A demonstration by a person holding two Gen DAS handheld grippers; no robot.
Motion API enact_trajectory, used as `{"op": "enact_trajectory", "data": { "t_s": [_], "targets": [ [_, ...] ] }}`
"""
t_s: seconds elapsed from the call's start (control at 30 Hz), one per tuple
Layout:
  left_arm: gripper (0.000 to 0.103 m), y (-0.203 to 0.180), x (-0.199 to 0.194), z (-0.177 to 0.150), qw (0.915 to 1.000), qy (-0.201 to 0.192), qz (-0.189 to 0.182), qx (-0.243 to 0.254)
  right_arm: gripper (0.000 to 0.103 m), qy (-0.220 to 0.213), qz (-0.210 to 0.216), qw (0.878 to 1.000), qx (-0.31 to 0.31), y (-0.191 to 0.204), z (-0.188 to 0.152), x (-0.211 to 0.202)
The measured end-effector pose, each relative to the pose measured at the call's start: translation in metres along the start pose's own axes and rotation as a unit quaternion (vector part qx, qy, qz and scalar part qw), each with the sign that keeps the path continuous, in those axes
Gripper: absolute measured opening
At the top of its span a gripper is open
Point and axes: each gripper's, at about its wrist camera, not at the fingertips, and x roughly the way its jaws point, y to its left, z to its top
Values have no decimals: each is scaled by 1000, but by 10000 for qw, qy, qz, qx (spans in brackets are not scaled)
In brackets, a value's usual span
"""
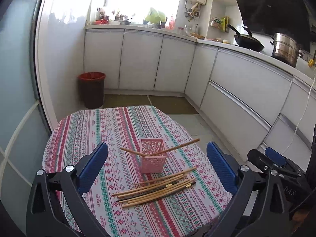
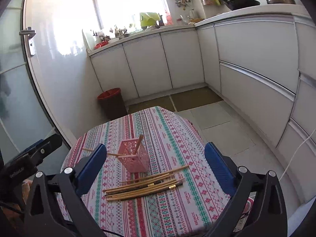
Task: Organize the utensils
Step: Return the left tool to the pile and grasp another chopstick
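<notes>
Currently both the left gripper (image 1: 157, 169) and right gripper (image 2: 156, 169) are held wide, empty. Two chopsticks (image 1: 178, 146) are stood in the pink holder (image 1: 153, 156); a bundle (image 1: 156, 189) is laid beside it.

Pink lattice holder (image 1: 152, 158), tan chopsticks (image 1: 156, 189), red-green-white striped tablecloth (image 1: 98, 130)

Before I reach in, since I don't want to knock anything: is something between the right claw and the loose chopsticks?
Nothing visible. The right claw hangs open above the chopsticks; the holder stands just beyond them.
</notes>
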Motion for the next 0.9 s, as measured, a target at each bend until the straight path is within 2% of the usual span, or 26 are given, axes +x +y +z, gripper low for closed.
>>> {"op": "enact_trajectory", "data": {
  "t_s": [0.07, 0.13, 0.2, 0.27, 0.37, 0.5, 0.63, 0.67, 0.8, 0.9],
  "targets": [
    [96, -8, 9, -11, 9991, 329, -72, 274, 96, 122, 121, 9998, -43, -8, -15, -5],
    [96, -17, 24, -23, 9946, 788, -213, 640, 96, 344, 265, 9989, 164, -24, -34, -8],
    [96, -27, 43, -39, 9840, 1348, -472, 1065, 96, 723, 486, 9944, 604, -46, -58, -5],
    [96, -40, 64, -58, 9636, 1978, -810, 1606, 96, 1117, 654, 9863, 1026, -69, -82, 2],
    [96, -58, 84, -87, 9367, 2390, -1253, 2231, 96, 1353, 522, 9785, 1463, -100, -112, 8],
    [96, -76, 117, -108, 9046, 2903, -1878, 2494, 96, 1113, 292, 9764, 1828, -129, -125, 4],
    [96, -94, 154, -124, 8797, 3262, -2199, 2672, 96, 831, 147, 9782, 1897, -140, -125, 4],
    [96, -98, 163, -126, 8745, 3343, -2273, 2679, 96, 801, 97, 9786, 1891, -142, -126, 5],
    [96, -103, 198, -130, 8625, 3620, -2437, 2563, 96, 895, 50, 9753, 2017, -153, -139, 16],
    [96, -105, 218, -129, 8605, 3730, -2350, 2553, 96, 985, 120, 9703, 2206, -161, -146, 24]
  ]
}}
